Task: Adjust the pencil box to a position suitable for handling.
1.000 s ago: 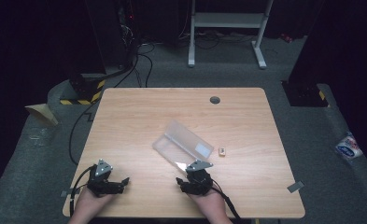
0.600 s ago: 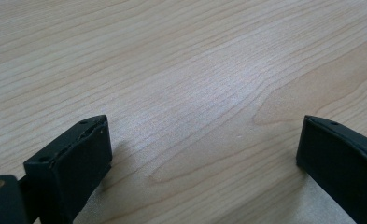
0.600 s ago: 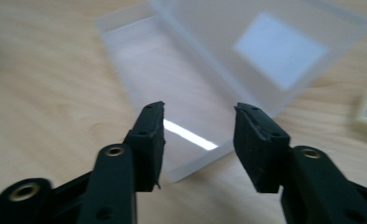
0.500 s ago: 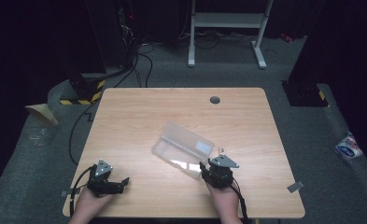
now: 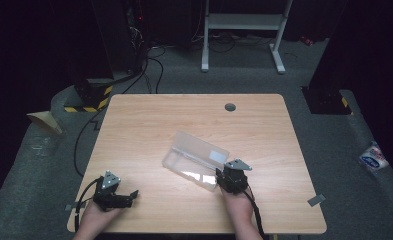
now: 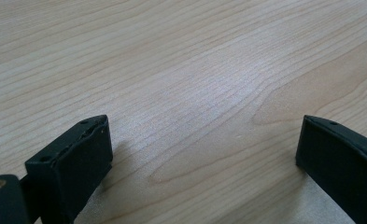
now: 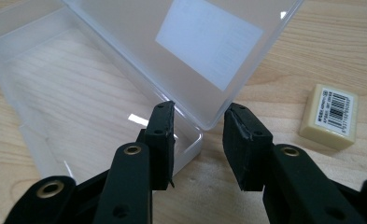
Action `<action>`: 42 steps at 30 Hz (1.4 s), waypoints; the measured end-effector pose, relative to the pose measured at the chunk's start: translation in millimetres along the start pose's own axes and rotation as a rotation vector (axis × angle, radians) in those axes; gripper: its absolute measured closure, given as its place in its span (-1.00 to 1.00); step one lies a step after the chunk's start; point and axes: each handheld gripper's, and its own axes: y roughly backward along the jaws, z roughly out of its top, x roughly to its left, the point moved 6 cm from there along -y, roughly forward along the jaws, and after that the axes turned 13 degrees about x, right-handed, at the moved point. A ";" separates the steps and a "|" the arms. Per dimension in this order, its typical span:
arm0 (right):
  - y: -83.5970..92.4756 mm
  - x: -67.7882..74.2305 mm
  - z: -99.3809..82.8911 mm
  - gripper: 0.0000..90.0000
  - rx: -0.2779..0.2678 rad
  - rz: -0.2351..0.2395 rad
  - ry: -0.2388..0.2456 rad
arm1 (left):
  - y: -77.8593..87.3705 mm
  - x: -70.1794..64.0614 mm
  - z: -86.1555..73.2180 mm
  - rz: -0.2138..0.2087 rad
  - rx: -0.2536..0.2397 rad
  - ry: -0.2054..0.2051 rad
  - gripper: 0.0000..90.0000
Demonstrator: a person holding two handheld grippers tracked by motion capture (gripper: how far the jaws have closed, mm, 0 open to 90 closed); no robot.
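One clear plastic box [image 5: 196, 161] lies open near the middle of the wooden table [image 5: 149, 125], its shallow base resting flat and its hinged lid [image 7: 204, 51] raised, with a pale label on the lid. The right gripper [image 7: 198, 135] is at the box's near right corner; in the right gripper view its jaws have just been closing and now stand close together, with a narrow gap between them, the corner of the raised lid sitting in line with that gap just beyond the tips. Whether the pads press on the lid cannot be told. Right of the box, apart from it, a small cream eraser [image 7: 329, 116] with a barcode label lies on the table. The left gripper [image 5: 115, 192] rests at the near left of the table, well apart from the box, its jaws wide apart over bare wood.
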 end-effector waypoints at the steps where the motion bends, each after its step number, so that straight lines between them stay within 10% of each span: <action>1: -1.8 -0.8 0.8 0.42 0.005 -0.005 0.003 | 0.0 0.0 0.0 0.000 0.000 0.000 -0.91; 42: -25.2 -13.2 51.7 0.42 0.079 -0.108 0.066 | -0.1 0.3 0.3 -0.001 0.001 -0.004 -0.91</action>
